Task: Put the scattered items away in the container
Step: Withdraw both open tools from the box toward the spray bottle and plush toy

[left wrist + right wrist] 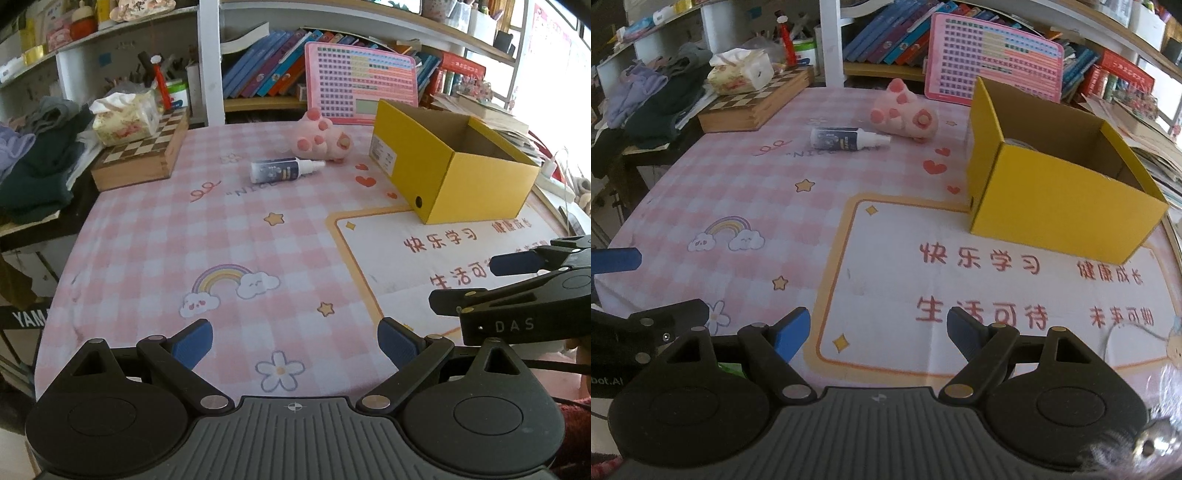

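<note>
Grippers first: your left gripper (294, 349) hangs over the near part of the table (155, 236) with its blue pads spread wide and nothing between them, only the checked pink cloth with its flower print below. Your right gripper (878, 334) sits just to its right, jaws likewise apart and empty, over the white panel with red lettering on the cloth. Each gripper shows at the edge of the other's view, so the two are close beside each other.

Further out, past the rainbow and star prints, the spray bottle (286, 169) lies on its side near the middle of the table, its white nozzle end pointing right towards the plush paw (323, 138). The paw, pale pink with darker pads, lies just behind and to the right of the bottle; from your left wrist view the nozzle tip seems to meet it, though you cannot tell whether they actually touch.

To the right of both stands the yellow box (1060, 206), open at the top, with brown card inside. Through your right wrist view a pale, rounded thing shows low against its inner left wall; what it is cannot be made out.

On the far left edge a wooden chessboard case (142, 157) carries a floral tissue pack (123, 118), with folded clothes beside it. At the back, a pink chart board (360, 83) leans against a bookshelf behind the box.
</note>
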Demonstrator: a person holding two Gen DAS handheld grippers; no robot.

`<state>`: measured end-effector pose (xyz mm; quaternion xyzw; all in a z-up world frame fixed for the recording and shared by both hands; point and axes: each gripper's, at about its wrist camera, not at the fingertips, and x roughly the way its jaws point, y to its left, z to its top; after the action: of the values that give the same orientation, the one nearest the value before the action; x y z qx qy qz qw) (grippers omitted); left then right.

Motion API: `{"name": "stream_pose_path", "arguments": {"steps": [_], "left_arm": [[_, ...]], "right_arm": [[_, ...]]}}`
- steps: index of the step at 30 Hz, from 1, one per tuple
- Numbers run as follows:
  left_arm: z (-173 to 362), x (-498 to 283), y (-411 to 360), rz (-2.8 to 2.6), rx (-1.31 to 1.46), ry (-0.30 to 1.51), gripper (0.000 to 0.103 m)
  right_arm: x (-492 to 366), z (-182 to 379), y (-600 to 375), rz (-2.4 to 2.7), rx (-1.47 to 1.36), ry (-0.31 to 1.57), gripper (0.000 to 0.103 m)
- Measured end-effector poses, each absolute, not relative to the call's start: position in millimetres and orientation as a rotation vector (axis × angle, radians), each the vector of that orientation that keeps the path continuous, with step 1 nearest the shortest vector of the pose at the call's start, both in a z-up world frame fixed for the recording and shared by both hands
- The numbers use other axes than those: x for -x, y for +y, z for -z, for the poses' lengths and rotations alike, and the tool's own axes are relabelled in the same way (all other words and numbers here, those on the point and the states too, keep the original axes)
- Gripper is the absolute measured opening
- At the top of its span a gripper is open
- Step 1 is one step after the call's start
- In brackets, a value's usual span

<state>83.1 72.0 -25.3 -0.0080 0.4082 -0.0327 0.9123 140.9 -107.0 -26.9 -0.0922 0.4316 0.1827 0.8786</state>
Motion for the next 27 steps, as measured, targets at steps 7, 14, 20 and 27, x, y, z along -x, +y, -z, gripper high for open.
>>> {"name": "stream_pose_path", "arguments": {"steps": [7, 14, 20, 27], "left_arm": [[24.2, -107.8, 77.2, 0.068, -0.002, 0.82, 0.098], [24.4, -136.1, 83.8, 0.065, -0.024, 0.809, 0.098], [31.6, -166.7, 87.1, 0.058, -0.039, 0.822, 0.098], [36.1, -204.2, 83.8, 0.076, -0.066, 0.815, 0.098]], "right_arm": [[-168.6, 27.0, -92.9, -0.41, 0.228, 0.893, 0.08], [-209.0, 23.1, -84.6, -0.409, 0.205, 0.879, 0.08], [-244.3, 21.5, -75.9, -0.413, 0.181, 0.875, 0.08], [-292.6, 16.3, -62.6, -0.429, 0.172, 0.862, 0.08]]}}
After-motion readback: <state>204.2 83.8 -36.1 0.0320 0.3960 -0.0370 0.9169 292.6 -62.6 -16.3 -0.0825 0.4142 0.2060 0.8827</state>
